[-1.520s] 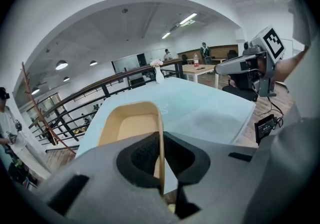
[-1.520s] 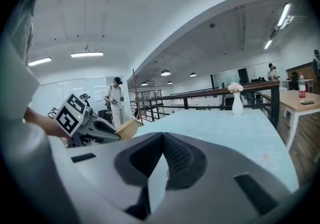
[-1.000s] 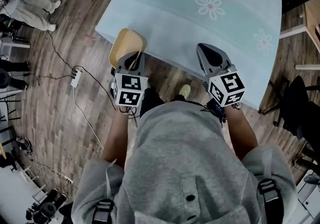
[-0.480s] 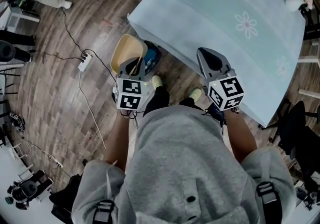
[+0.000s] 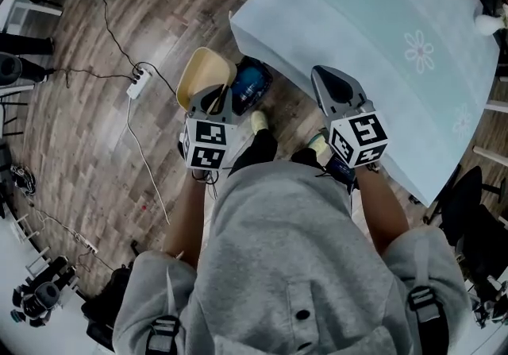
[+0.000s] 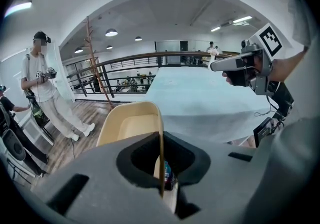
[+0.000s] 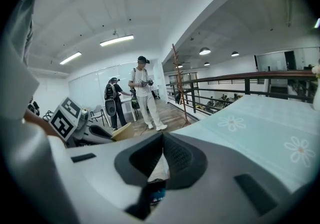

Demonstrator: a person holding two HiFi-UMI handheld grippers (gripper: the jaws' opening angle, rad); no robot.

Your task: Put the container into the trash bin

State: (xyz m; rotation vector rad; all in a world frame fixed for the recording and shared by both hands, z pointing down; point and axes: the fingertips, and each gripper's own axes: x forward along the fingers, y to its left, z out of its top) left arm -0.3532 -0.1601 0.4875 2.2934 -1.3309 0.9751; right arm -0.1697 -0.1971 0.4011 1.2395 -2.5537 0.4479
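Note:
In the head view my left gripper [image 5: 216, 96] is shut on the rim of a tan, shallow oval container [image 5: 203, 74], held out over the wooden floor. The left gripper view shows that rim pinched edge-on between the jaws of the left gripper [image 6: 161, 167], with the container [image 6: 131, 125] reaching forward. A trash bin [image 5: 251, 83] lined with a blue bag stands on the floor just right of the container, at the table's corner. My right gripper [image 5: 324, 80] hangs beside it over the table's edge, shut with nothing in it; the right gripper [image 7: 162, 158] shows its jaws pressed together.
A table with a pale blue flowered cloth [image 5: 373, 36] fills the upper right. A power strip [image 5: 136, 88] and cables lie on the floor at left. A person [image 6: 47, 97] stands farther off to the left, and a railing [image 6: 125, 65] runs behind.
Both grippers have travelled along the table's edge with the container still held. The trash bin has come into view by the table's corner, close to the container.

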